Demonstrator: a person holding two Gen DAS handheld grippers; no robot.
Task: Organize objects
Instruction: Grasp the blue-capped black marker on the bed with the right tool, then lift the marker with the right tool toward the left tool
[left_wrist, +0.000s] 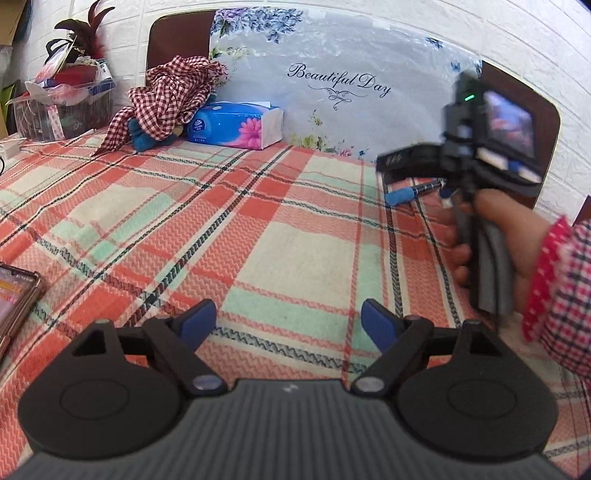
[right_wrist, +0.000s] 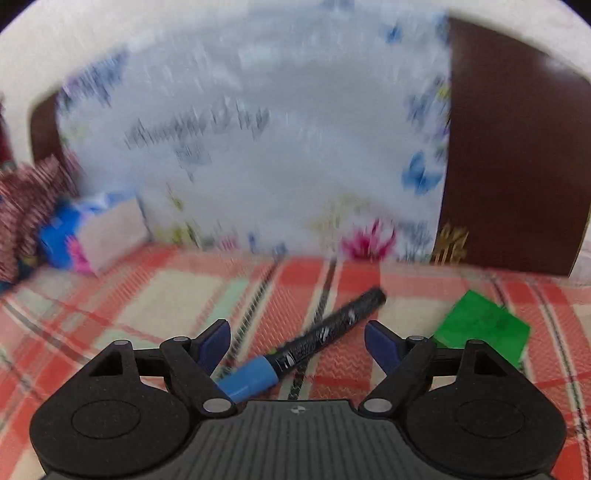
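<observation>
plaid tablecloth (left_wrist: 258, 221) under a white brick wall (left_wrist: 517, 37), tissue box (left_wrist: 236, 125) at the back. both claws, left (left_wrist: 288, 323) and right (right_wrist: 297, 343), spread wide, gripping nothing; marker (right_wrist: 317, 339) flat on cloth between right fingers, untouched.

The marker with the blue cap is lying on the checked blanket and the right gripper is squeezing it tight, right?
Not quite. The marker does lie on the checked blanket, but the right gripper is open; its fingers stand apart on either side without pressing it. The right wrist view shows this.
</observation>
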